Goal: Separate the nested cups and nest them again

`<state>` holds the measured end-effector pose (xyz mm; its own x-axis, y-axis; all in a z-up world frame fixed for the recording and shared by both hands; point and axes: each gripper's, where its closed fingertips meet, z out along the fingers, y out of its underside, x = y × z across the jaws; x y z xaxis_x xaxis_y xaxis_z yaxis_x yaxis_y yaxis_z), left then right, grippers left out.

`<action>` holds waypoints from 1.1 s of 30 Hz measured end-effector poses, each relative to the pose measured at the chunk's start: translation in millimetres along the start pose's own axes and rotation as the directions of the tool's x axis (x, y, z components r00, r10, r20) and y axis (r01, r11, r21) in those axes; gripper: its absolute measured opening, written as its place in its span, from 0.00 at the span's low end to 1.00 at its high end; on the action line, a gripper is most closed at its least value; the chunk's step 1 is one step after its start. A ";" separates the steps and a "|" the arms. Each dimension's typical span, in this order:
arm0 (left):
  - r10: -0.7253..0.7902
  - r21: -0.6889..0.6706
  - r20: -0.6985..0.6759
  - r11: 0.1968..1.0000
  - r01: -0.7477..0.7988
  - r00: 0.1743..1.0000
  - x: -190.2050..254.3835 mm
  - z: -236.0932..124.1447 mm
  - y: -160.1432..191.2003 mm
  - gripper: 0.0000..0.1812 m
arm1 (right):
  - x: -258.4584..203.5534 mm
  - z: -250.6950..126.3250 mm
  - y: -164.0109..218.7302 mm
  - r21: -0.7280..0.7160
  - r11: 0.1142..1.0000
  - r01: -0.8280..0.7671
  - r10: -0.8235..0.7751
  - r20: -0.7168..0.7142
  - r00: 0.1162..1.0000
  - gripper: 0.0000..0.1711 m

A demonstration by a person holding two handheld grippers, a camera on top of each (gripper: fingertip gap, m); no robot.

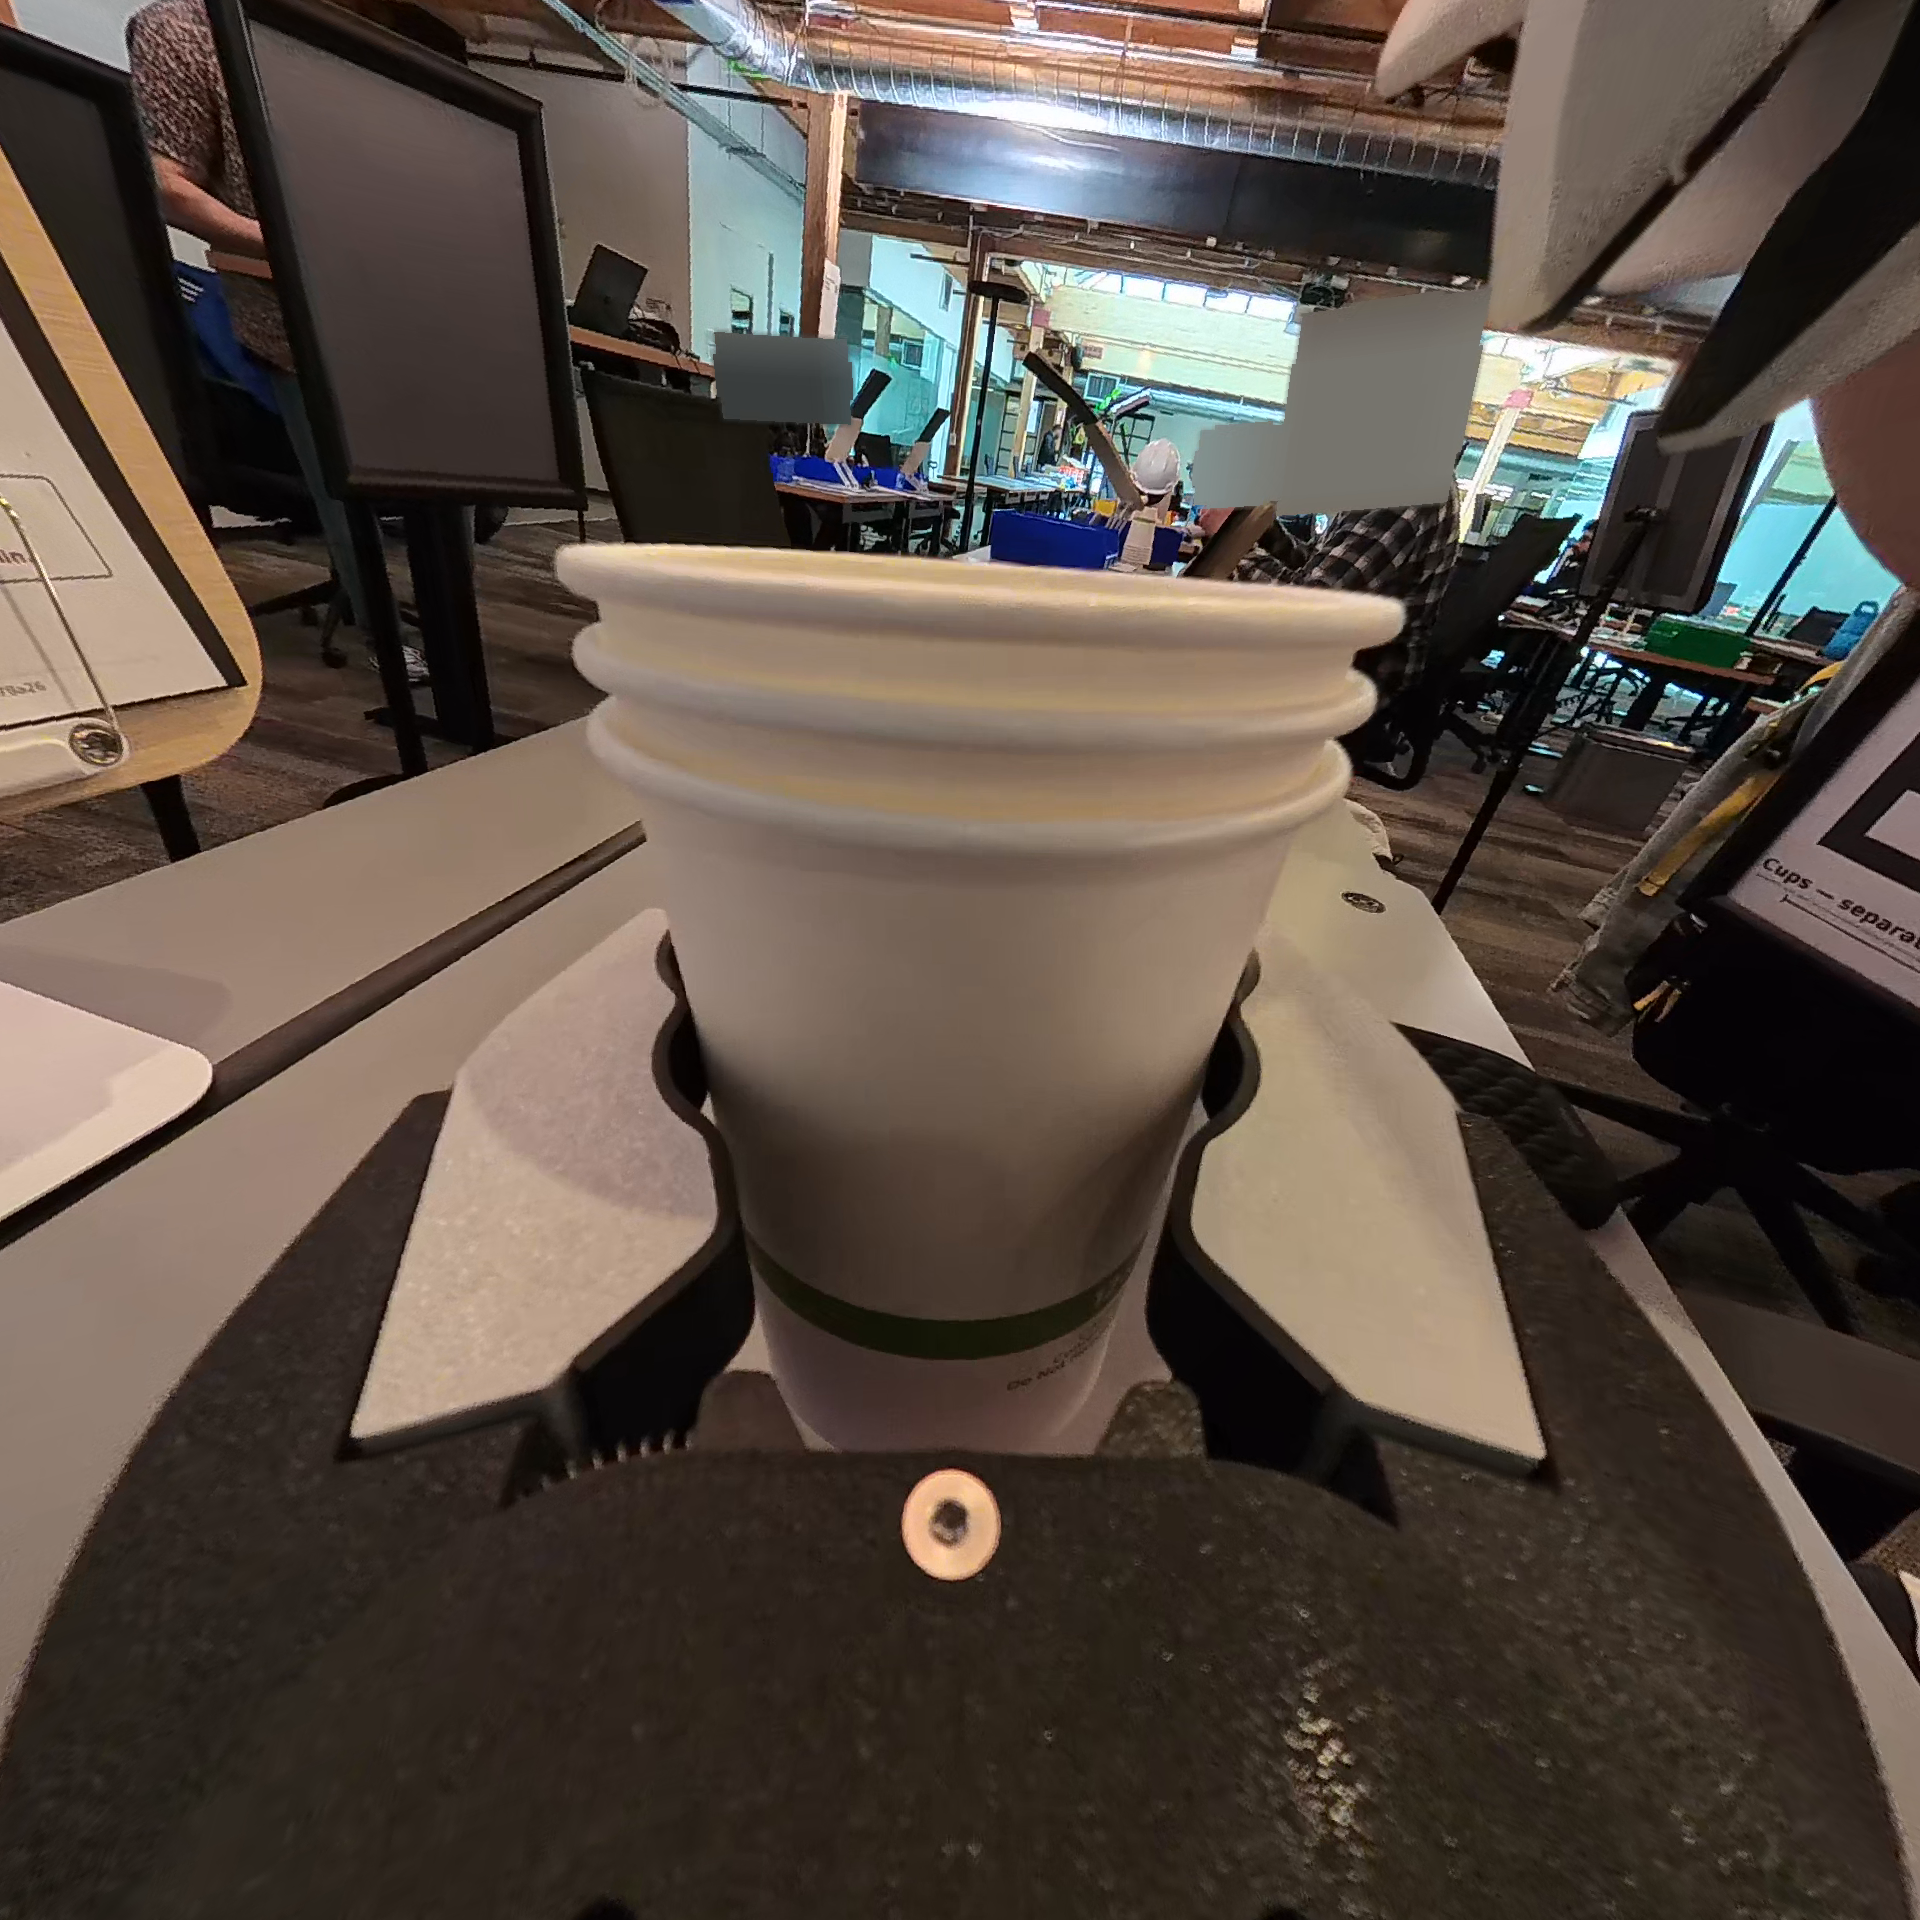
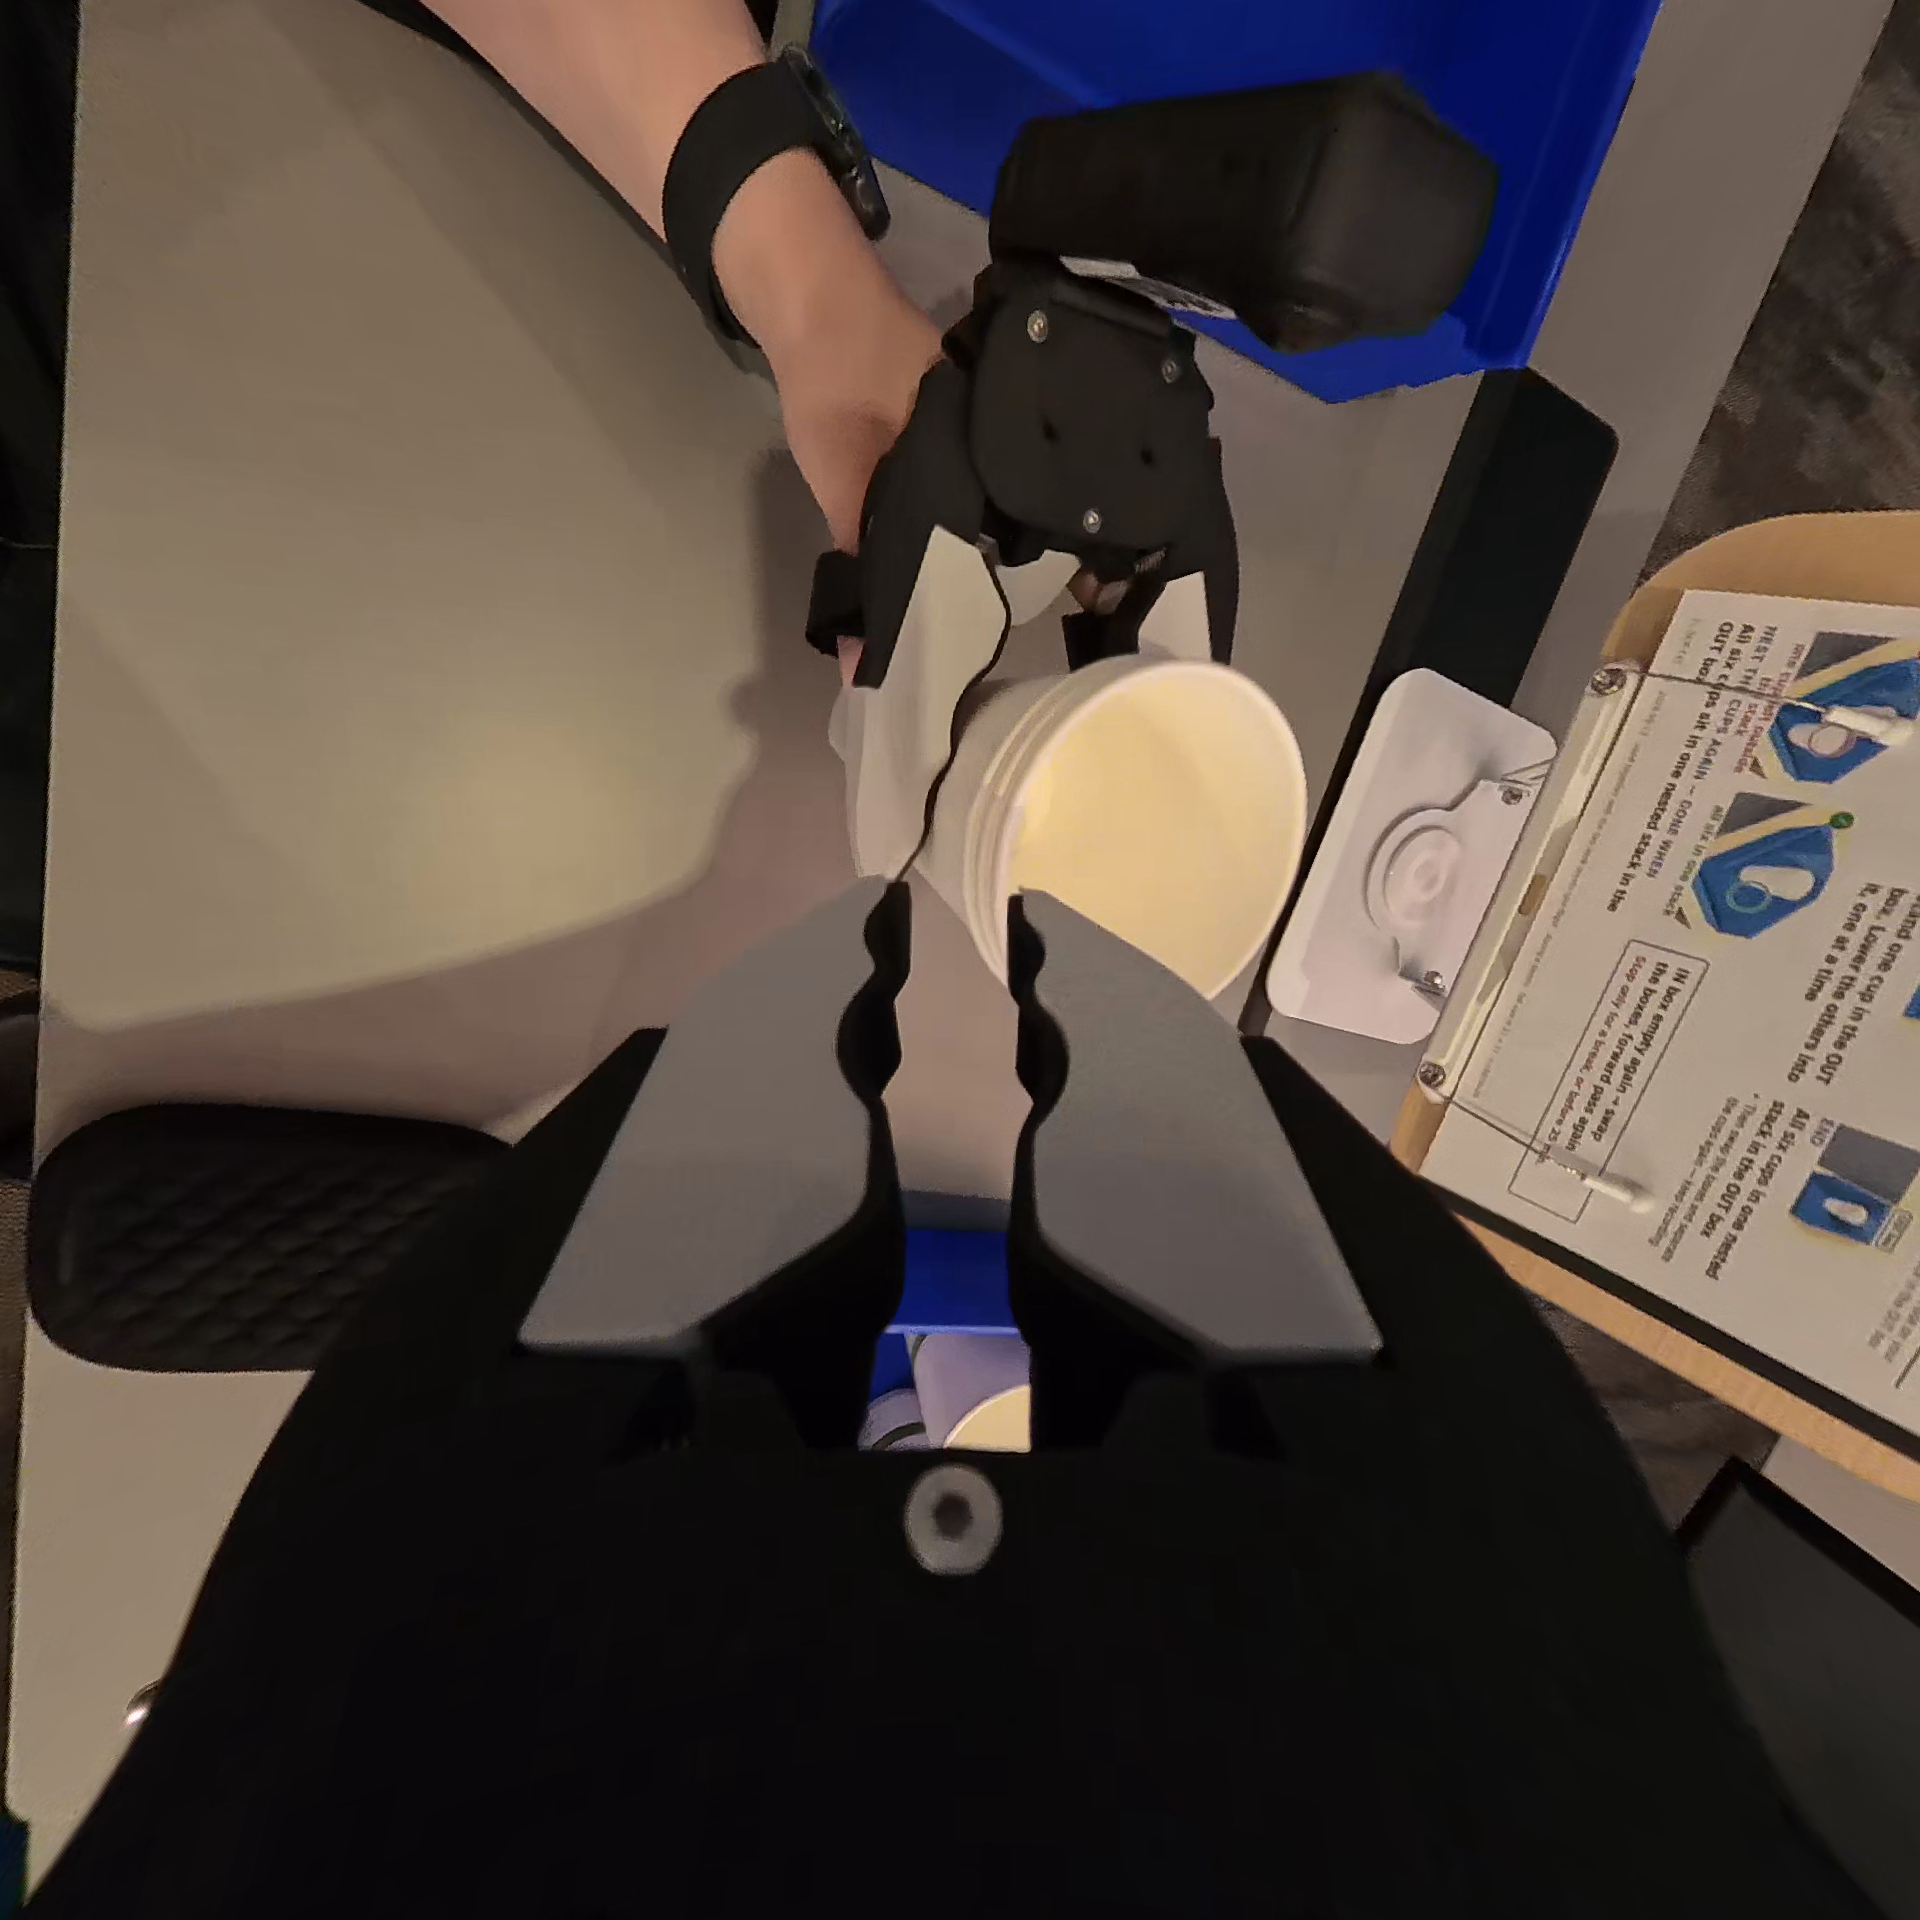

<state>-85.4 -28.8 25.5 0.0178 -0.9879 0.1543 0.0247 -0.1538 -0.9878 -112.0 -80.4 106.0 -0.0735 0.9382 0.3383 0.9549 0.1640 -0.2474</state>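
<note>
The left tool (image 1: 956, 1195) clamps the nested white cups (image 1: 971, 935) above the tabletop (image 1: 260, 935), while the right tool (image 2: 954, 914) stands narrowly open, empty.

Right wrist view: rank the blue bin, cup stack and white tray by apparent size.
1. Blue bin, though cut off by the frame.
2. Cup stack and white tray look alike; the raised stack sits nearer the camera, so unranked.

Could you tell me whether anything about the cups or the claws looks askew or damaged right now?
Nothing stands out. The stack of nested cups looks undamaged, its three visible rims evenly spaced, gripped low by the left claw. The right claw is open and empty at the stack's rim.
</note>
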 end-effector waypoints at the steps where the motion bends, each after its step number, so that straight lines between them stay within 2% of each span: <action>1: 0.004 -0.002 0.001 1.000 -0.004 1.000 0.2 0.1 0.2 0.53 | 0.8 3.9 -1.6 -0.002 1.000 0.005 -0.005 0.000 1.000 0.10; 7: 0.008 0.001 -0.005 1.000 -0.008 1.000 2.5 0.4 -1.4 0.53 | 9.0 24.1 4.6 -0.035 0.999 -0.004 0.004 -0.001 1.000 0.09; 11: -0.021 0.009 -0.009 1.000 0.021 1.000 -0.1 -0.8 -1.7 0.53 | 10.0 29.5 5.4 -0.013 0.999 -0.039 0.039 0.021 0.999 0.02; 33: 0.022 -0.064 -0.008 0.998 -0.022 1.000 17.0 12.1 6.7 0.53 | -11.6 26.7 19.9 0.110 0.988 -0.113 0.109 0.036 0.993 0.02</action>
<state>-72.8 -46.4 21.7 0.0099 -0.9911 0.1327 -0.0393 -0.1330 -0.9903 -99.8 -79.9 72.9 0.0212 0.9609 0.2762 0.9196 0.0897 -0.3824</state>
